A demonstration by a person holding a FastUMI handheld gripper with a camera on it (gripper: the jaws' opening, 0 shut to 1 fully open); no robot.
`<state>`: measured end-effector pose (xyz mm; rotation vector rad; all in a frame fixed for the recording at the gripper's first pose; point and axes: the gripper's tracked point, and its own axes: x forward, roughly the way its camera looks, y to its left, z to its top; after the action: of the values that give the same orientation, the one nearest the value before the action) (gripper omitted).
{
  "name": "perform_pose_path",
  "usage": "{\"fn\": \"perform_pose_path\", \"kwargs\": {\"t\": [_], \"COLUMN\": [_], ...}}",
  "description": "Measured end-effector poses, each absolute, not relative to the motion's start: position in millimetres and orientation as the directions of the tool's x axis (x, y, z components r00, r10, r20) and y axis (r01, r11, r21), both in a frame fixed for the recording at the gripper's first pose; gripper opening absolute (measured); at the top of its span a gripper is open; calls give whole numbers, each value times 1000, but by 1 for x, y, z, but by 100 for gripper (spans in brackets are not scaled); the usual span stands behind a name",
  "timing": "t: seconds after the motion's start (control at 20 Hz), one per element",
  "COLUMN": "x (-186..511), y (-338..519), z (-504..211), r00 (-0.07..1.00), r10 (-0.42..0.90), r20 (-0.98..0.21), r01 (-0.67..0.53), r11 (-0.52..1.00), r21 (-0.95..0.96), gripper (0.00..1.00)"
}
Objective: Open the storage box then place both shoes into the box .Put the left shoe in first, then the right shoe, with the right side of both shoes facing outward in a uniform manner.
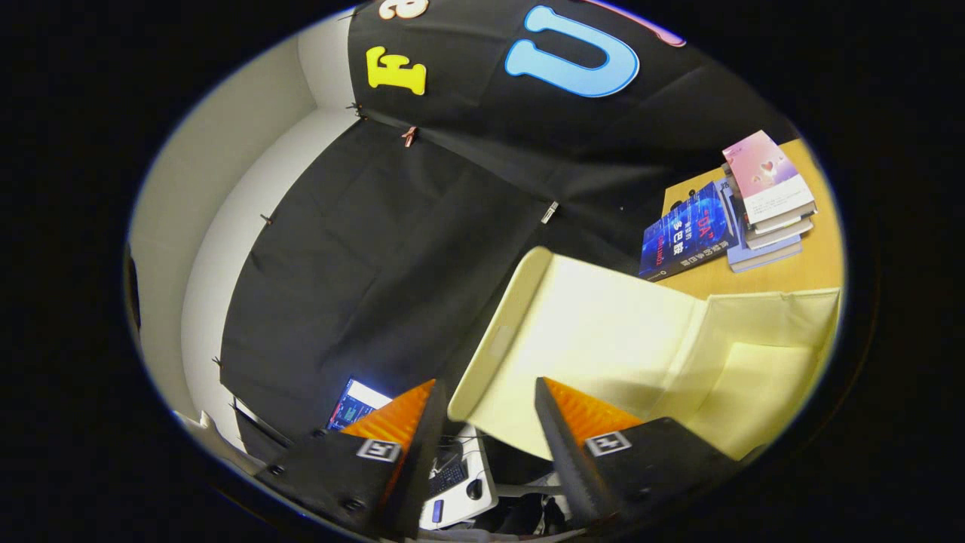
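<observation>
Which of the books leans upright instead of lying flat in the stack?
The dark blue book leans against the stack, beyond the box lid. The others lie flat, pink one on top. The gripper is open around the lid's corner.

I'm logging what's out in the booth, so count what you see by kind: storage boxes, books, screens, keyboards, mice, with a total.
Storage box, pale yellow, lid raised: 1
Books, counting the blue book leaning on the stack, count approximate: 5
Lit screen: 1
Keyboard: 1
Mouse: 1
Total: 9
The claw is open, the lid's corner between its fingers.
</observation>
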<state>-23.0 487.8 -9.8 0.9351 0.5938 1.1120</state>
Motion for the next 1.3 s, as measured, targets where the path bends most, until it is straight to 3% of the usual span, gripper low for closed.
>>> {"fn": "perform_pose_path", "kwargs": {"t": [0.1, 0.3, 0.45, 0.6, 0.9, 1.15, 1.3], "x": [-18, 0, -3, -14, -59, -81, -82], "y": [465, 388, 321, 242, 158, 137, 131], "z": [-21, -51, -77, -121, -235, -307, -346], "r00": [420, 631, 760, 819, 743, 643, 578], "r10": [907, 767, 613, 460, 302, 293, 285], "r20": [0, -114, -214, -342, -597, -707, -765], "r01": [-525, -534, -448, -321, -176, -181, -181], "r11": [243, 536, 734, 862, 949, 956, 959], "r21": [816, 654, 511, 392, 261, 231, 220], "gripper": [96, 96, 97, 97, 91, 85, 75]}}
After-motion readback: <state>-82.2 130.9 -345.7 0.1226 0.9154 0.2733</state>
